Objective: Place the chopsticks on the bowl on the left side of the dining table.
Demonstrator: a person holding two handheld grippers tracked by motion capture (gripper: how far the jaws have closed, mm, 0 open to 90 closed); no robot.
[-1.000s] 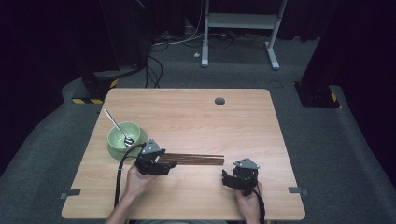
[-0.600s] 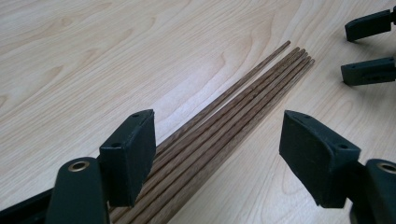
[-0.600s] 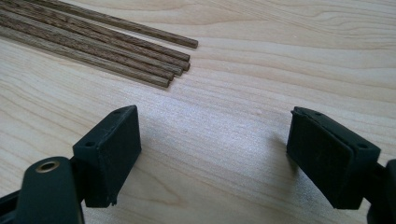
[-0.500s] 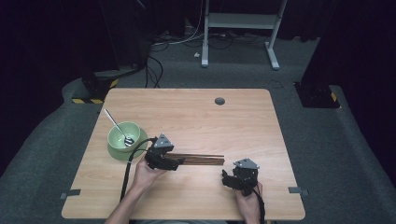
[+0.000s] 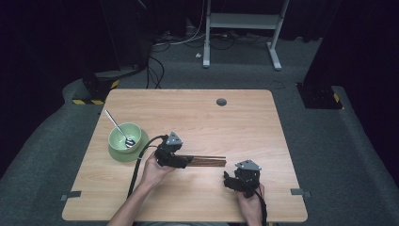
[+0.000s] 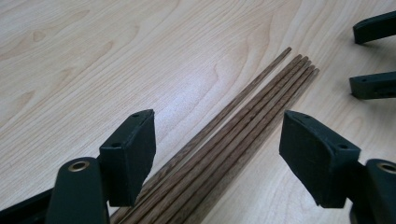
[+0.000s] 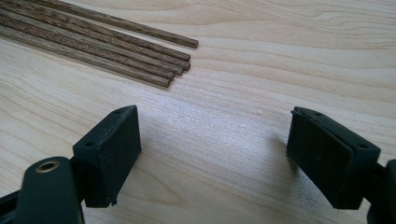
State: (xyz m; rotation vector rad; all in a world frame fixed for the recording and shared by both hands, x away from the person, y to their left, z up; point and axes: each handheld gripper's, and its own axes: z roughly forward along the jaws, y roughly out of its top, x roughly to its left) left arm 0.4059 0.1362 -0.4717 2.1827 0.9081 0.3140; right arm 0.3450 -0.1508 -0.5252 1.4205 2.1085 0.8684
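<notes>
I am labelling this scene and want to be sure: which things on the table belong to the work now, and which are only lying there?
Belong to the work:
- chopsticks, a bundle flat on the table
- left gripper, jaws open on either side of the bundle
- right gripper, open beside the chopstick tips

Only lying there:
- green bowl
- spoon in the bowl
- green saucer under the bowl
</notes>
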